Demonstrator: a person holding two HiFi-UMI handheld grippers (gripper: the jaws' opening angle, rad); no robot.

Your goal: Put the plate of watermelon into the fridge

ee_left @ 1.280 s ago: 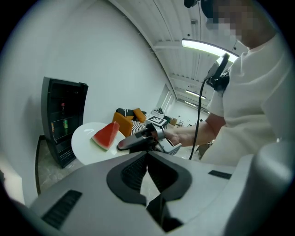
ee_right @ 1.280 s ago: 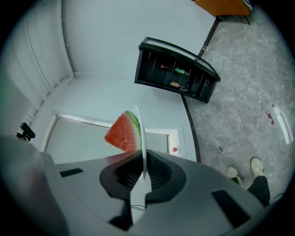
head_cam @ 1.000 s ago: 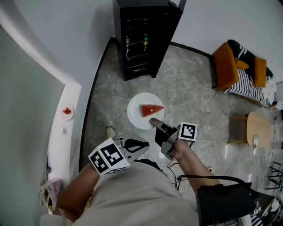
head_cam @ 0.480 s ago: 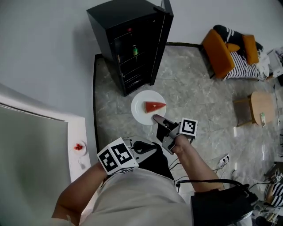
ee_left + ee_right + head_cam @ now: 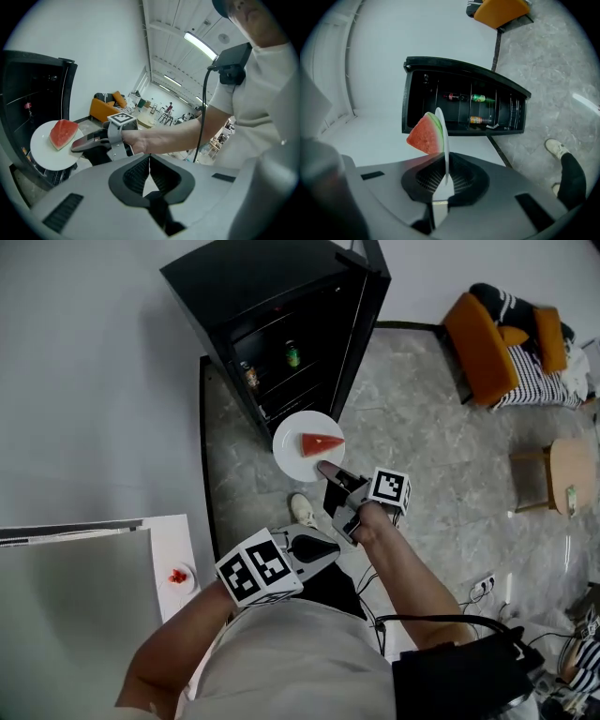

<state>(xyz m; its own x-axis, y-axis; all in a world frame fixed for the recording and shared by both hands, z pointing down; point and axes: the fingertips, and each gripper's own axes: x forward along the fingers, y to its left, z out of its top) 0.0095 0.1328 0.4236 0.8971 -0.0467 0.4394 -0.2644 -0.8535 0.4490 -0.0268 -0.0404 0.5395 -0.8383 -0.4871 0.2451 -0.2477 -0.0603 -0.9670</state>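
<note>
Standing open at 12 o'clock in the head view was the black fridge (image 5: 262, 306), its door (image 5: 364, 320) swung out toward 1 o'clock. Orange armchair (image 5: 483, 348) with a striped cushion (image 5: 534, 381) sat at 2 o'clock, well apart from the fridge. White counter (image 5: 103, 587) filled the 8 o'clock corner and carried a small red item (image 5: 178, 575), too small to identify. Round wooden side table (image 5: 572, 474) lay at 3 o'clock by the frame edge.

White plate (image 5: 292, 456) hung just in front of the fridge's open front, outside the cabinet. The door's edge stood close at its 1 o'clock. Watermelon wedge (image 5: 322, 442) lay on the plate, near centre. One white shoe (image 5: 302, 510) showed at 6 o'clock of the plate. On the shelves (image 5: 281, 381) were a green can (image 5: 292, 354) and an orange-labelled can (image 5: 248, 377). In the right gripper view they lay straight beyond the plate.

Floor (image 5: 422, 427): grey marbled stone, with a dark border strip (image 5: 202, 474) along the white wall (image 5: 94, 381).

Right gripper (image 5: 324, 468): jaws clamped on the plate's near rim at its 6 o'clock. The right gripper view showed the plate edge-on between the pads. Right forearm (image 5: 403, 568) reached forward toward the fridge, marker cube (image 5: 389, 487) uppermost.

Left gripper (image 5: 330, 543): jaws together and empty, held low near the torso (image 5: 291, 652) at 6 o'clock of the plate, apart from it. Left forearm (image 5: 178, 643) was bent in toward the body.
</note>
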